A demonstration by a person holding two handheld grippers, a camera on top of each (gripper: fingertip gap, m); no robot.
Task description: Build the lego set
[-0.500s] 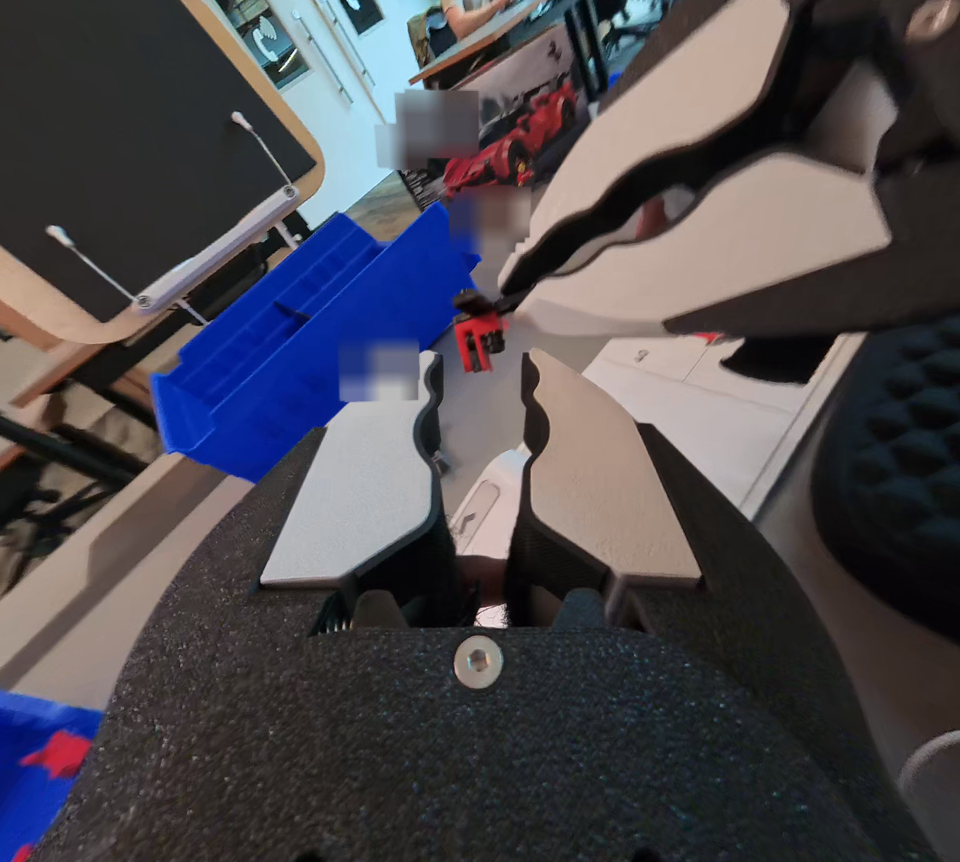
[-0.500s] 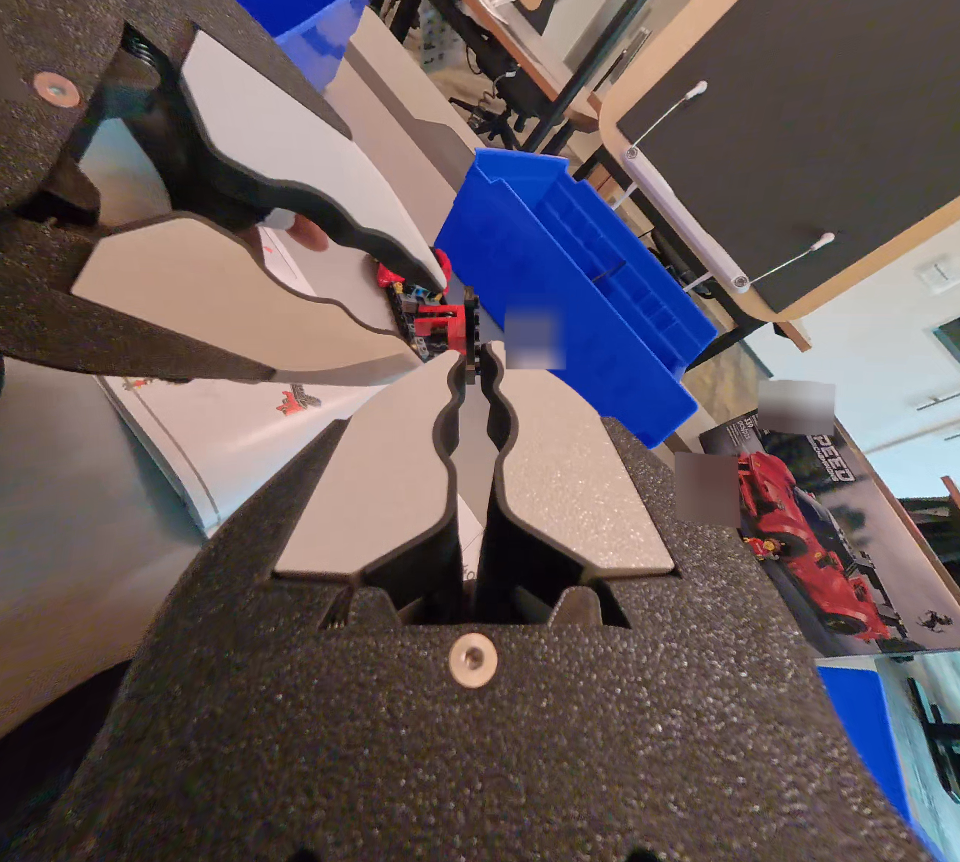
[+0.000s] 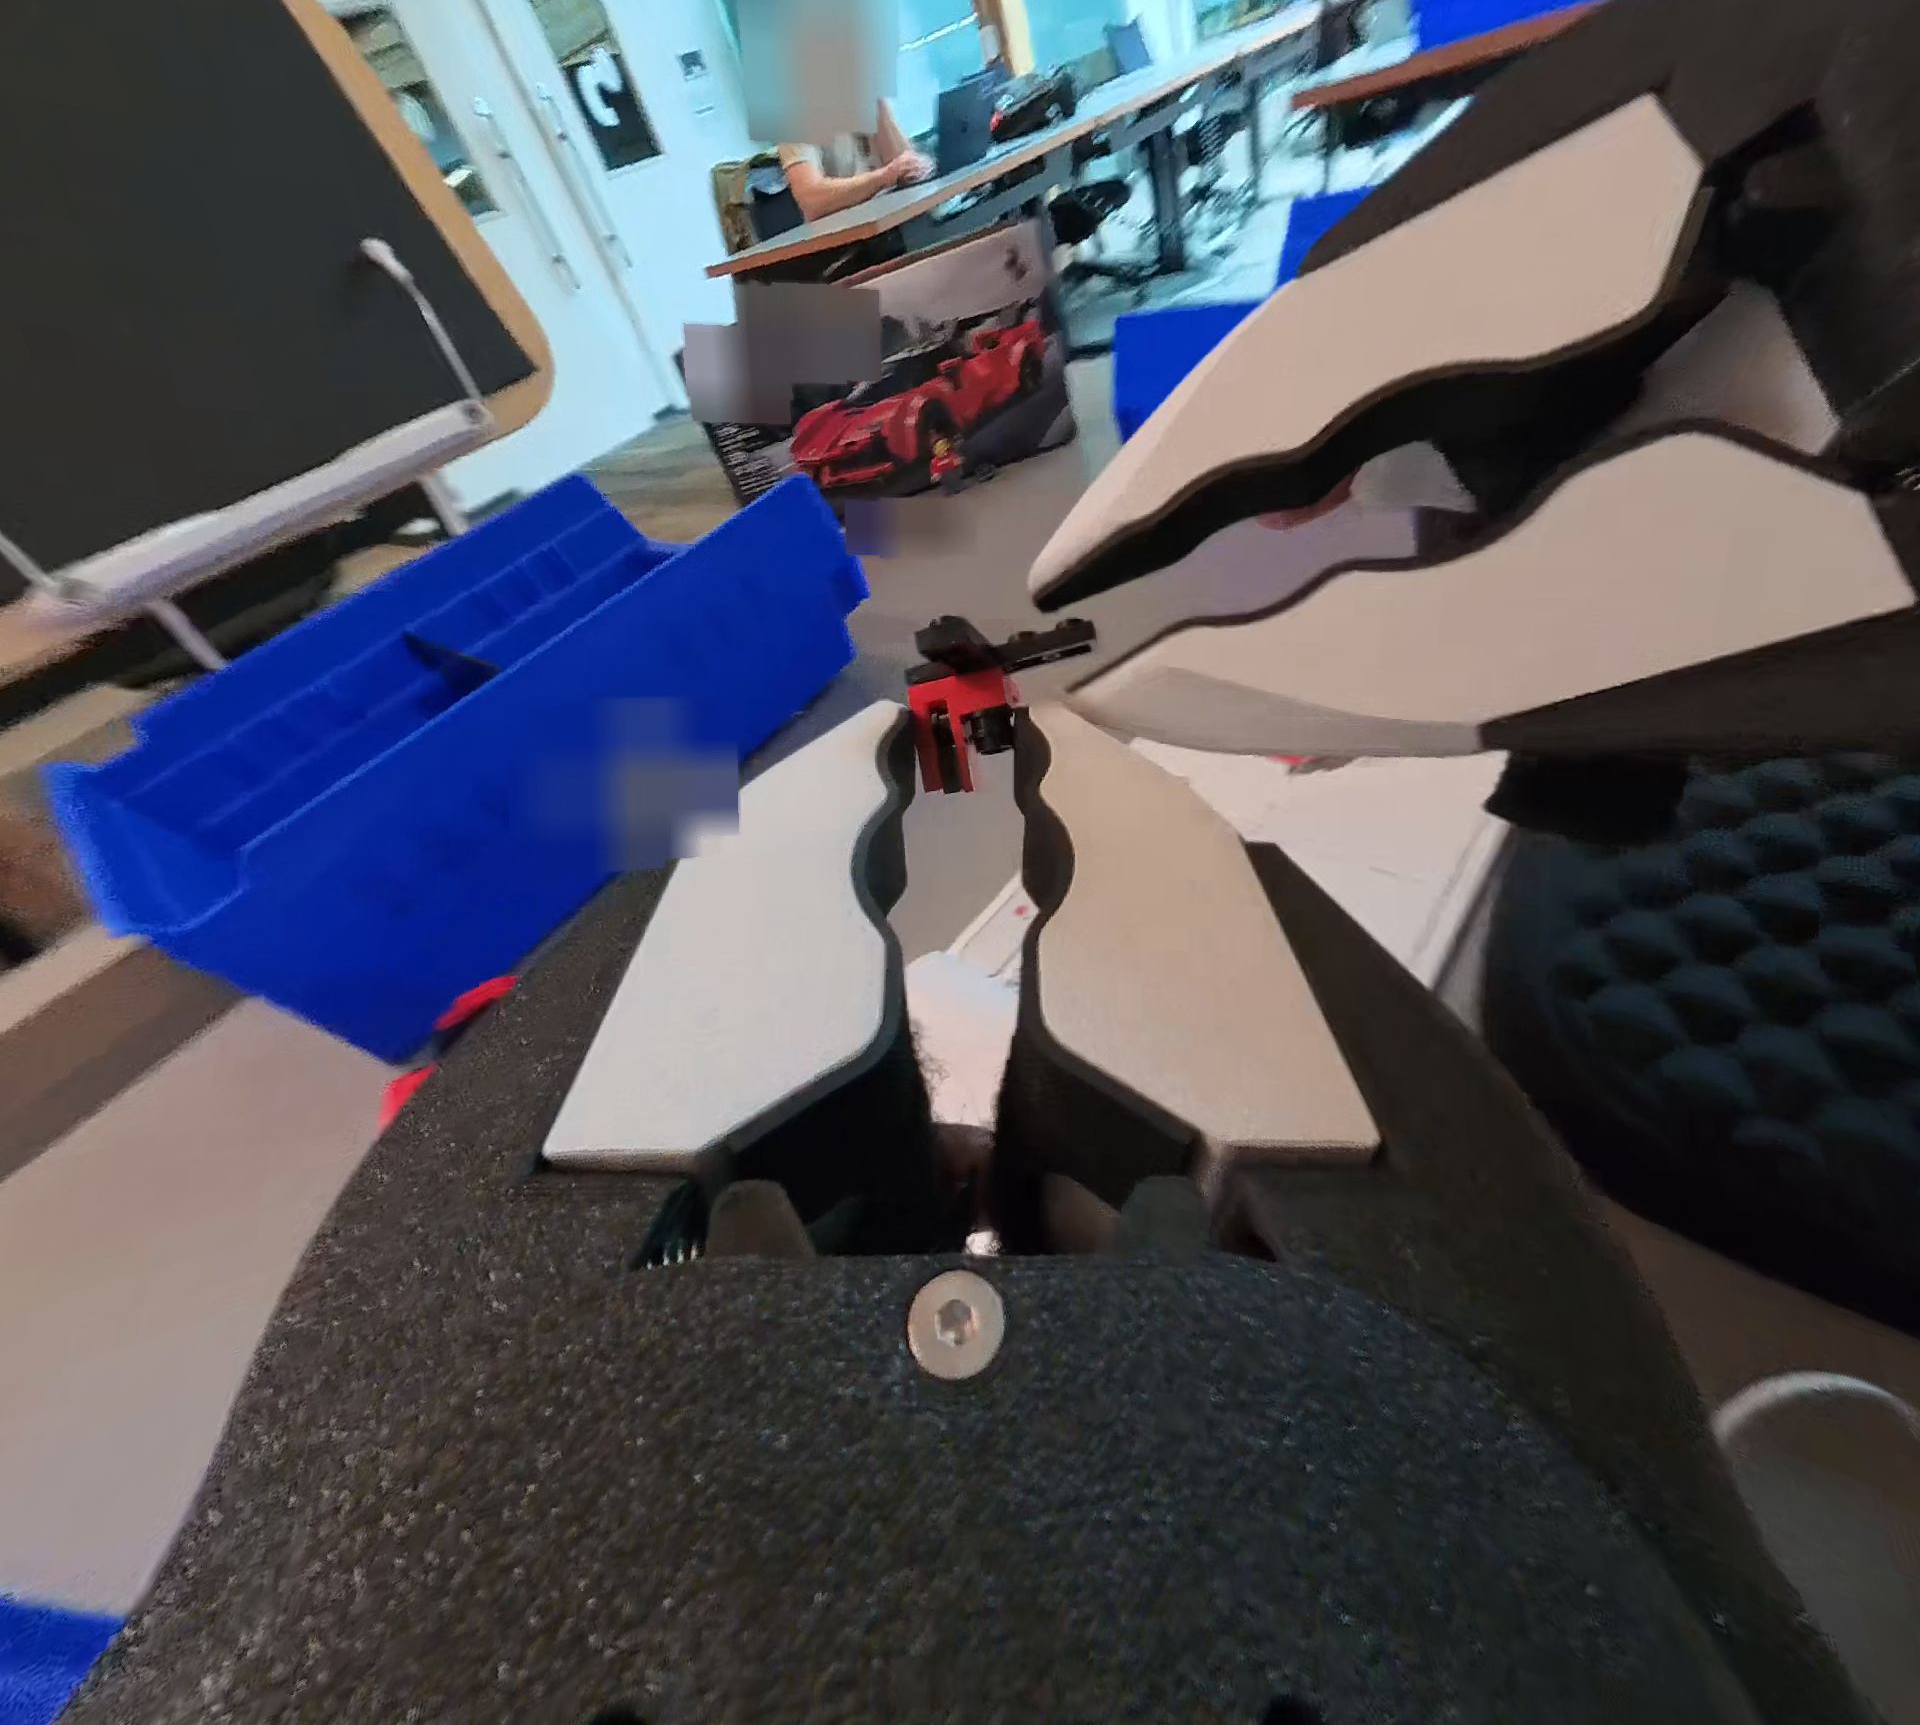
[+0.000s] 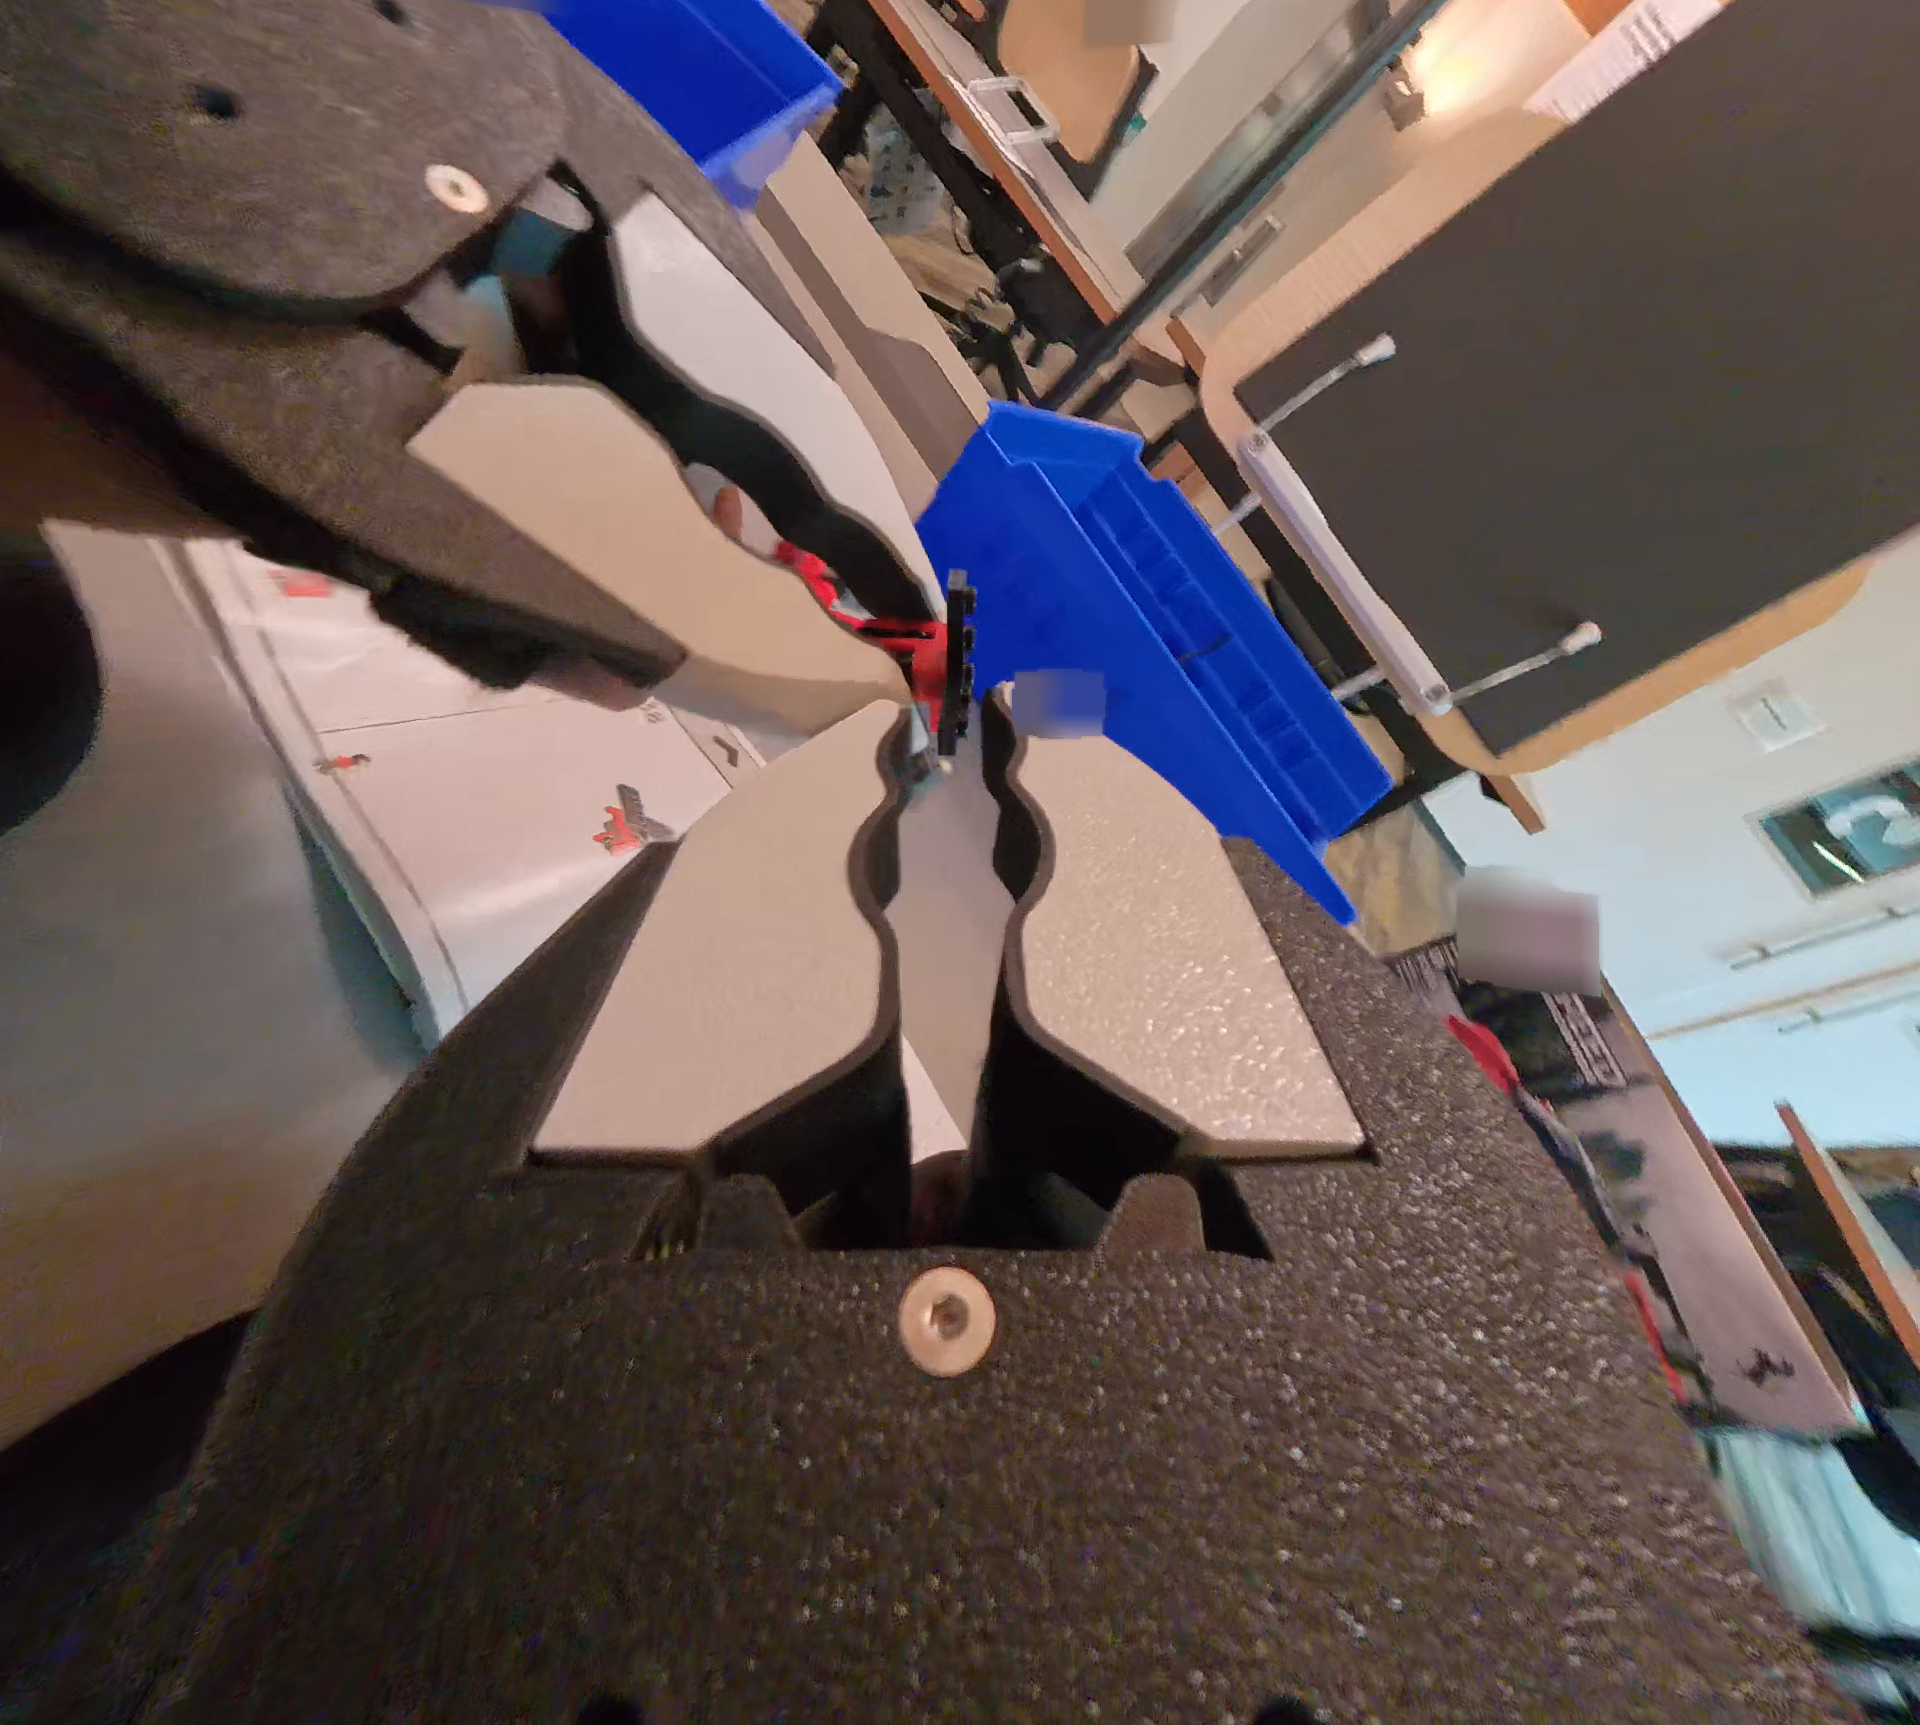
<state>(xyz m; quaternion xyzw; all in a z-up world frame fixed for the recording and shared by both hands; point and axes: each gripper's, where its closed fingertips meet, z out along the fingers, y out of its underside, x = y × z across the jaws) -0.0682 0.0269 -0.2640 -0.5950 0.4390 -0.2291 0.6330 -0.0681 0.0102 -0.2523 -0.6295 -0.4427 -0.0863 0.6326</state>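
Right gripper [image 4: 943, 719] pinches black plate [image 4: 954, 667] beside blue bin [image 4: 1049, 605].

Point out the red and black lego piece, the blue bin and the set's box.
red and black lego piece [image 3: 956, 719]: left wrist view, its red block.
blue bin [image 3: 416, 802]: left wrist view, near outer wall.
set's box [image 3: 935, 397]: left wrist view, front face with red car.

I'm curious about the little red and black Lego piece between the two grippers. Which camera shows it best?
The left wrist view: there the small Lego assembly shows its red block and black plate side-on, between the left gripper fingertips. The right wrist view shows it edge-on, partly hidden behind the fingers of both grippers.
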